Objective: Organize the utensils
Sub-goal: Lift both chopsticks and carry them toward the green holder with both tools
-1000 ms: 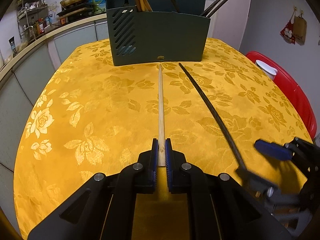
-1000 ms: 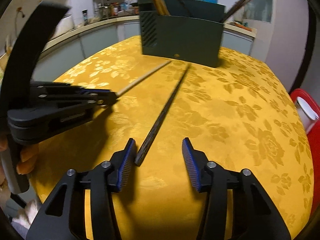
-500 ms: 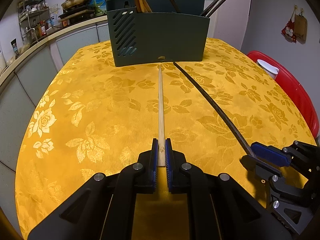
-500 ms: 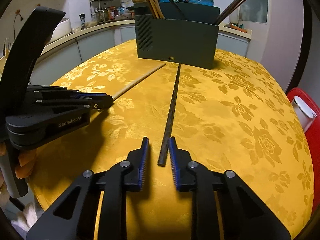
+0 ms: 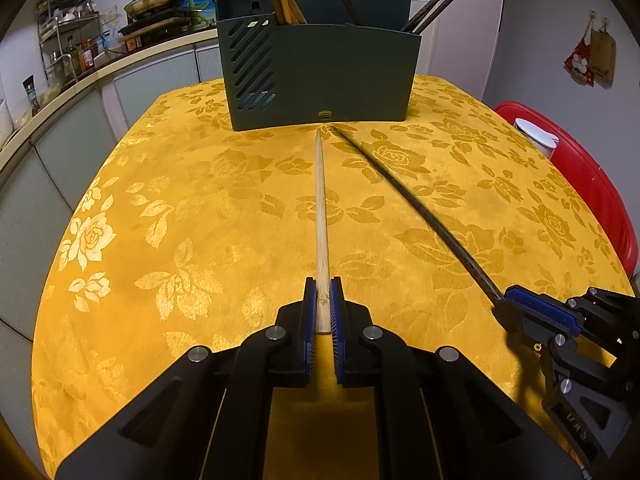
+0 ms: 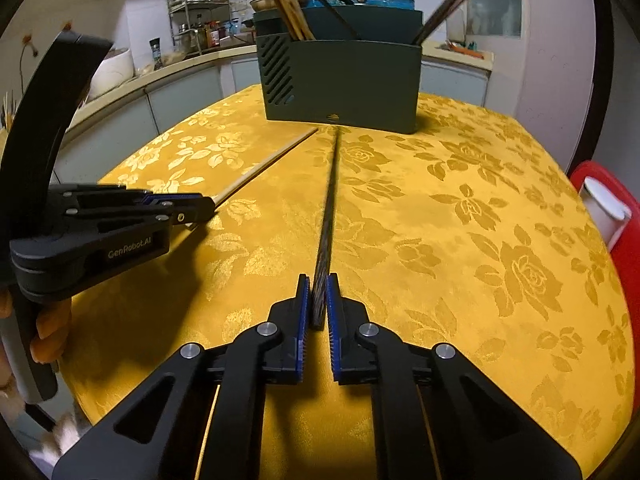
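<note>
Chopsticks are gripped at their near ends: the bamboo chopstick (image 5: pixel 321 216) by the left tongs (image 5: pixel 323 312), the dark chopstick (image 6: pixel 328 208) by the right tongs (image 6: pixel 318 308). Both long axes point straight ahead across the tabletop (image 5: pixel 160 220), tips meeting before the holder (image 5: pixel 320 76).

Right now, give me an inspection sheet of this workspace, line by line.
Surface: table under a yellow floral cloth.
Job's things: light wooden chopstick and dark chopstick point toward the dark green utensil holder, which already holds chopsticks.
Clutter: nothing seen on the cloth.
Grippers: left gripper shut on the light wooden chopstick; right gripper shut on the dark chopstick.
Cables: nothing seen.
Surroundings: kitchen counter, red chair.
</note>
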